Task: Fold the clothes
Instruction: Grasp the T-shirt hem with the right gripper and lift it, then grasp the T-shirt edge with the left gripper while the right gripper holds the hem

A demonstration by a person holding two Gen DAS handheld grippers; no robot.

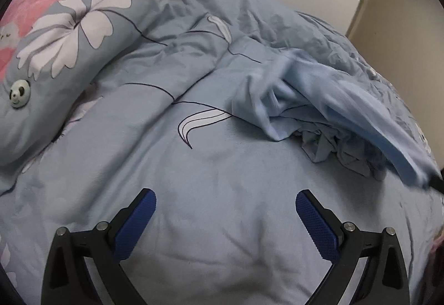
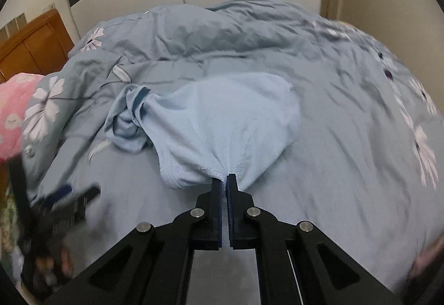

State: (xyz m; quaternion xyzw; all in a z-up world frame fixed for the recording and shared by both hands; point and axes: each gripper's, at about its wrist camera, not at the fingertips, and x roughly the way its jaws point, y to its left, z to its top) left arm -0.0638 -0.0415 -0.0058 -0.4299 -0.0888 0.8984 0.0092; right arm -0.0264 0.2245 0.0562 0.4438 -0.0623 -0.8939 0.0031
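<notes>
My left gripper (image 1: 226, 203) has black angular arms with triangular cut-outs, and silver round screw heads sit at the joints. Its fingers carry deep blue pads (image 1: 316, 224) with a fine dimpled texture. My right gripper (image 2: 224, 180) is the same black linkage build, four silver screws across it, with blue pad edges showing as thin strips.

Pale blue garment (image 2: 222, 122), crumpled, hem pinched between the right jaws, rest trailing ahead onto the bed, bunched at the far left.

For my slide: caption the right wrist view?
Right gripper pinching a light-blue garment on a floral duvet.
</notes>
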